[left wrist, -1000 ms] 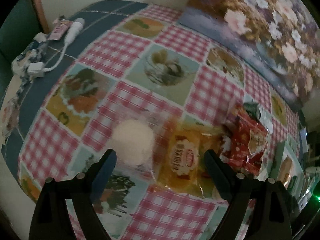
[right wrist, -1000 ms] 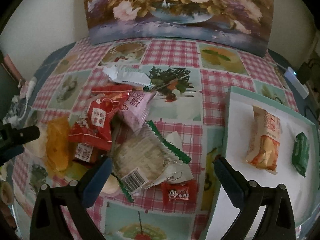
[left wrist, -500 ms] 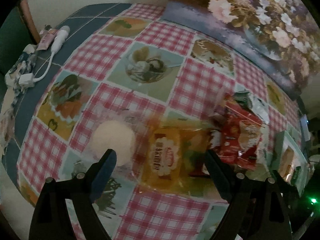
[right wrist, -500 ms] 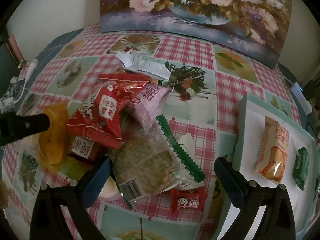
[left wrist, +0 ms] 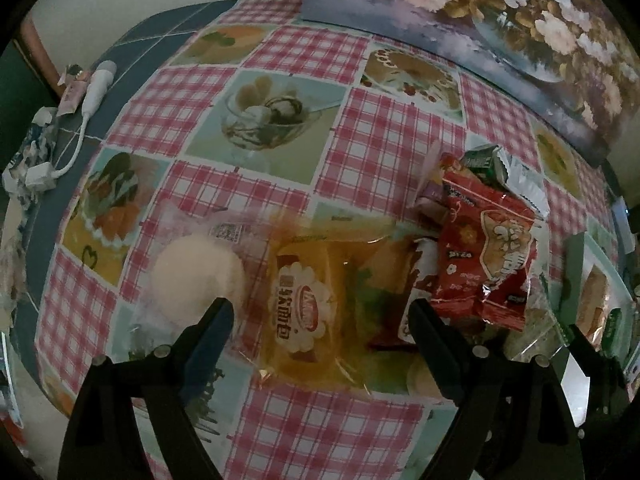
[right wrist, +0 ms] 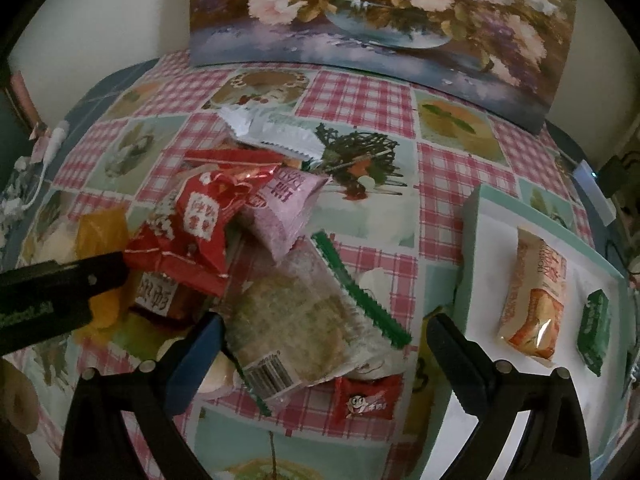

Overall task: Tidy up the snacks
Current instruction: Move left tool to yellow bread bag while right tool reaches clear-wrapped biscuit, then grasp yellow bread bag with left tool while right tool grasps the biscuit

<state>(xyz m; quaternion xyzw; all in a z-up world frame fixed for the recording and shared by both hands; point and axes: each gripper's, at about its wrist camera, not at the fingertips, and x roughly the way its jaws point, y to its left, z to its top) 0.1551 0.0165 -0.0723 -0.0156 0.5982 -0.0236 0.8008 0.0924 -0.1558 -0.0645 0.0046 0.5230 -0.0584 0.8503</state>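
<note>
Left gripper (left wrist: 320,312): jaws wide, nothing gripped. It points steeply down over a yellow packet (left wrist: 304,308), which lies between the fingers without pad contact. A clear pack with a pale round bun (left wrist: 198,276) lies just beside the left finger.

Right gripper (right wrist: 320,336): jaws wide, nothing gripped. Between its fingers lies a clear rice-cake pack (right wrist: 304,316) with a green serrated edge and a barcode. A small red candy (right wrist: 366,398) lies just below that pack.

Snack pile: a red bag (right wrist: 196,228) rests atop the heap, with a pink packet (right wrist: 288,204) touching it on the right and a white wrapper (right wrist: 272,132) behind. The left gripper's finger shows at the left edge of the right wrist view, next to the red bag.

Tray (right wrist: 476,240): stands to the right of the pile, apart from it. It holds an orange packet (right wrist: 534,300) and a small green packet (right wrist: 594,328), not touching each other.

Surroundings: checked tablecloth (left wrist: 352,148) under everything; a flower painting (right wrist: 380,12) leans at the far edge; a white cable (left wrist: 80,120) lies at the far left.
</note>
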